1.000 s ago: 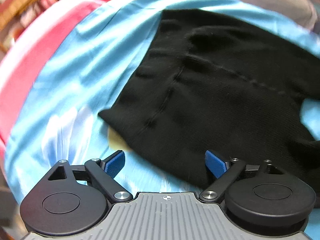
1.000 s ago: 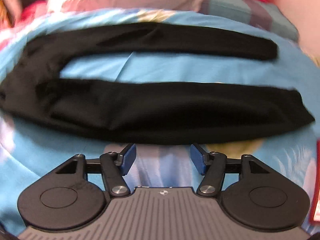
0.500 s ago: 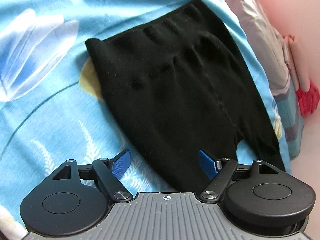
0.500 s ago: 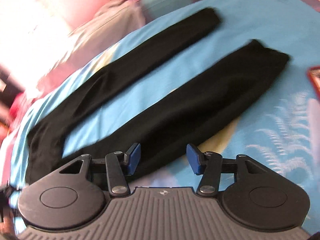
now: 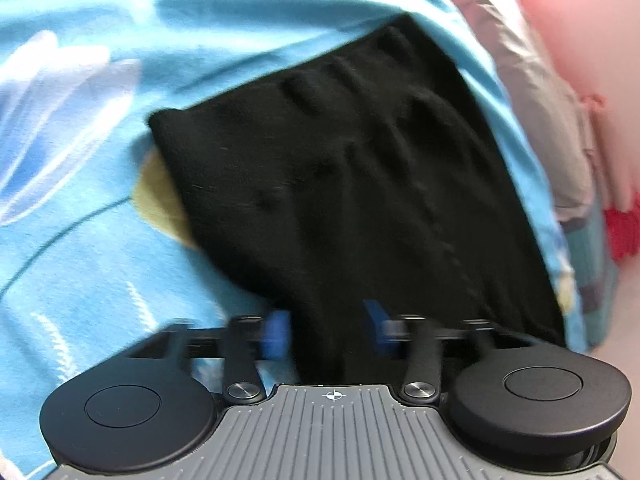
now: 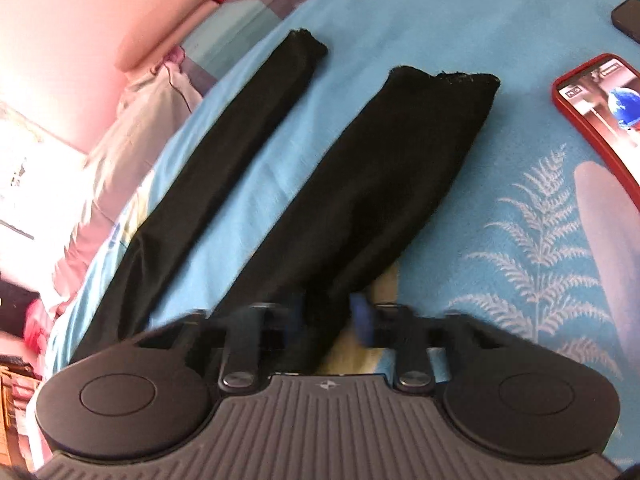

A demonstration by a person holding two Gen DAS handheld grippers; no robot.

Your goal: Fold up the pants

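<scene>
Black pants (image 5: 360, 184) lie flat on a blue floral bedsheet (image 5: 80, 240). The left wrist view shows the waist and seat part. My left gripper (image 5: 326, 328) straddles the near edge of the fabric; its blue fingertips (image 5: 276, 334) are blurred and stand apart around the cloth. The right wrist view shows both legs (image 6: 384, 184) stretching away, cuffs at the far end. My right gripper (image 6: 328, 320) straddles the near leg's edge, its blurred fingertips (image 6: 362, 320) narrowly apart.
A red-cased phone (image 6: 596, 112) with a lit screen lies on the sheet right of the near leg; a dark phone (image 6: 628, 20) lies beyond it. Pillows (image 6: 140, 128) and a pink wall border the bed's far side.
Both grippers have swung round and moved down onto the near edge of the pants. Their fingers have drawn closer together around the fabric and are blurred with motion.
</scene>
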